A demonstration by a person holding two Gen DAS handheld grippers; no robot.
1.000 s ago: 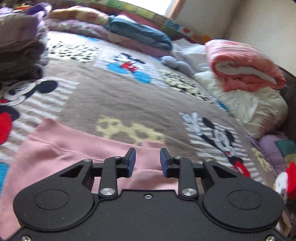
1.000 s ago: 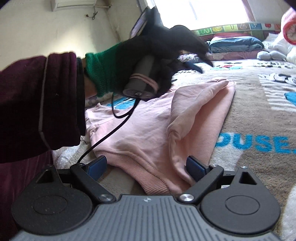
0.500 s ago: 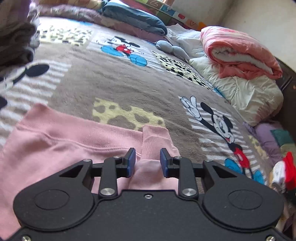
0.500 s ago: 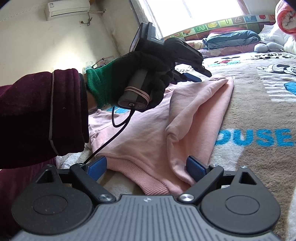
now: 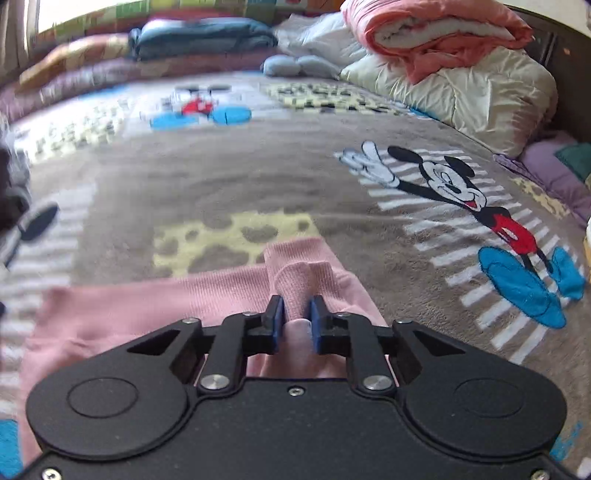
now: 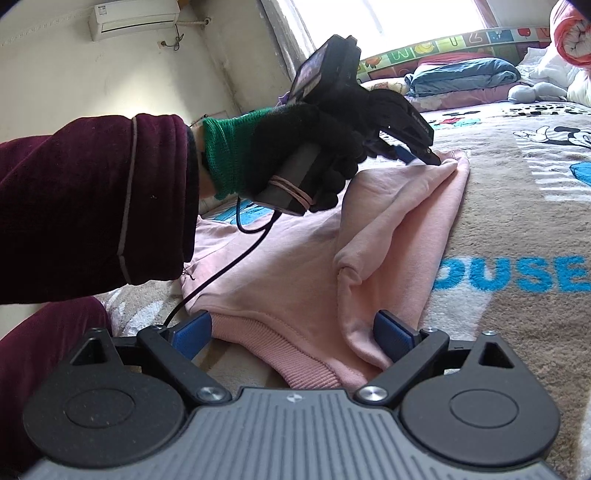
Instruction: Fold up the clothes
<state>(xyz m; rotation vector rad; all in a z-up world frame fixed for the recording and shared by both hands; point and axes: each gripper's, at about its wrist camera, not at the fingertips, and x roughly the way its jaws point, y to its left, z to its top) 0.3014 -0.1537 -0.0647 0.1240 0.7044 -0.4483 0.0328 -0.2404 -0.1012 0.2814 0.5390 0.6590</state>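
A pink sweatshirt (image 6: pixel 288 266) lies flat on the Mickey Mouse blanket (image 5: pixel 221 177), one sleeve (image 6: pixel 399 221) folded over its body. My left gripper (image 5: pixel 296 302), held by a black-gloved hand (image 6: pixel 314 147), is at the far end of that sleeve. Its jaws are closing and the ribbed cuff (image 5: pixel 295 277) bunches between the blue pads. From the right wrist view the left gripper (image 6: pixel 424 155) points down at the cuff. My right gripper (image 6: pixel 291 325) stands wide open just above the ribbed hem, gripping nothing.
A rolled orange quilt (image 5: pixel 436 33) sits on a white duvet (image 5: pixel 480 92) at the far right of the bed. Blue and purple pillows (image 5: pixel 199 37) line the far edge. A black cable (image 6: pixel 221 269) hangs from the left gripper across the sweatshirt. A person's maroon sleeve (image 6: pixel 92 203) fills the left.
The left gripper has moved forward and down onto the cuff while rolling, and its jaws have narrowed around the fabric. The right gripper has stayed put and open.
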